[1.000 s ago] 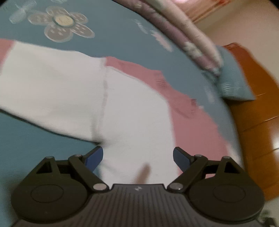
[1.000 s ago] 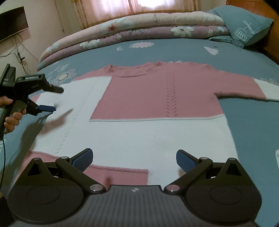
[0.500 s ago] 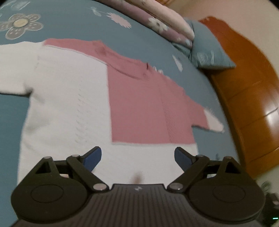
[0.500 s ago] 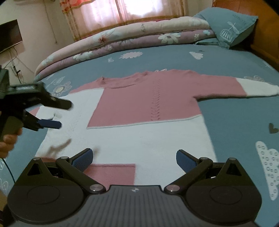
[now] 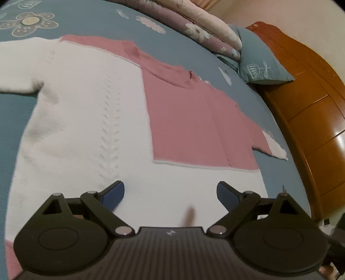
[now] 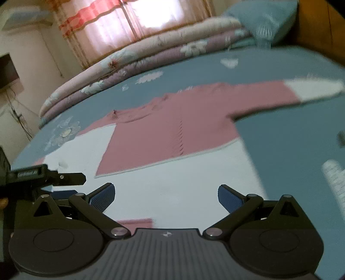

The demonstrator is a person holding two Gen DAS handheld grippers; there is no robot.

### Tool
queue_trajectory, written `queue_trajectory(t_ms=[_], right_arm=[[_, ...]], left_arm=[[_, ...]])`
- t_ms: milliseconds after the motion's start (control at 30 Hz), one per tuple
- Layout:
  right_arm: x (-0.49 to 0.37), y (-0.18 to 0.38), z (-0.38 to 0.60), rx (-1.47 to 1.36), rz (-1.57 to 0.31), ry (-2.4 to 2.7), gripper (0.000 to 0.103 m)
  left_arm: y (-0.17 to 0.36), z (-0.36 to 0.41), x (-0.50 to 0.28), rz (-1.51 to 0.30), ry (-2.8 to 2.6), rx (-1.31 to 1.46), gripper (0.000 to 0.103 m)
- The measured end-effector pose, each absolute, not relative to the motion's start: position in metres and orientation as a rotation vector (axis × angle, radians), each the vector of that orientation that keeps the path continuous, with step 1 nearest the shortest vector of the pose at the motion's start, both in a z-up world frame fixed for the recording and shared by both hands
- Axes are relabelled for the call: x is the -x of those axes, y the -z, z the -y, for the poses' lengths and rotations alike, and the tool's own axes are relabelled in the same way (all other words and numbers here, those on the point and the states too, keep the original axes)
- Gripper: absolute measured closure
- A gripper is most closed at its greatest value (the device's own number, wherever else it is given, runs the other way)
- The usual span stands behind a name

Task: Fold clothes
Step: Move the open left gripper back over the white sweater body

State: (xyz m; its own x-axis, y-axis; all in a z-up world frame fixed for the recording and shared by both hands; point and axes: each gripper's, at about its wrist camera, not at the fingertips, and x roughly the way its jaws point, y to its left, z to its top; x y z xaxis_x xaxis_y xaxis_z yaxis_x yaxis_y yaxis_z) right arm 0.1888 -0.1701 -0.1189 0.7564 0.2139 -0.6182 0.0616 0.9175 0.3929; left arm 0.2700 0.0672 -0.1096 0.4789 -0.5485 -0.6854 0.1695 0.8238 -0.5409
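- Left gripper (image 5: 170,191): fingers spread, empty, low over white lower panel of sweater (image 5: 86,120). Risk: pinching top layer only, so fold drags lopsided.
- Sweater flat on bed (image 5: 90,19), sleeves out sideways, hem nearest. Risk: loose knit stretching or bunching under uneven pull.
- Right gripper (image 6: 166,196): fingers spread, empty, above hem beside left gripper. Risk: grippers colliding; far sleeve (image 6: 280,94) left unfolded, trailing.
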Motion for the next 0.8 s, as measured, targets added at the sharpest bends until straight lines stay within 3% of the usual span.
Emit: queue_trajectory(t_ms=[167,533,800], right_arm=[[-0.188,0.143,0.183,-0.476,-0.736,-0.064,0.0],[-0.183,0.114,0.199,-0.468,-0.682,-0.015,0.0],[-0.203,0.14,0.211,-0.496,-0.755,0.026,0.0]], left_arm=[[0.114,-0.065,-0.27,-0.973,0.455,0.451,0.01],[0.102,-0.076,-0.263,-0.926,0.355,0.43,0.01],[0.11,-0.093,-0.273,-0.96,0.336,0.478,0.01]])
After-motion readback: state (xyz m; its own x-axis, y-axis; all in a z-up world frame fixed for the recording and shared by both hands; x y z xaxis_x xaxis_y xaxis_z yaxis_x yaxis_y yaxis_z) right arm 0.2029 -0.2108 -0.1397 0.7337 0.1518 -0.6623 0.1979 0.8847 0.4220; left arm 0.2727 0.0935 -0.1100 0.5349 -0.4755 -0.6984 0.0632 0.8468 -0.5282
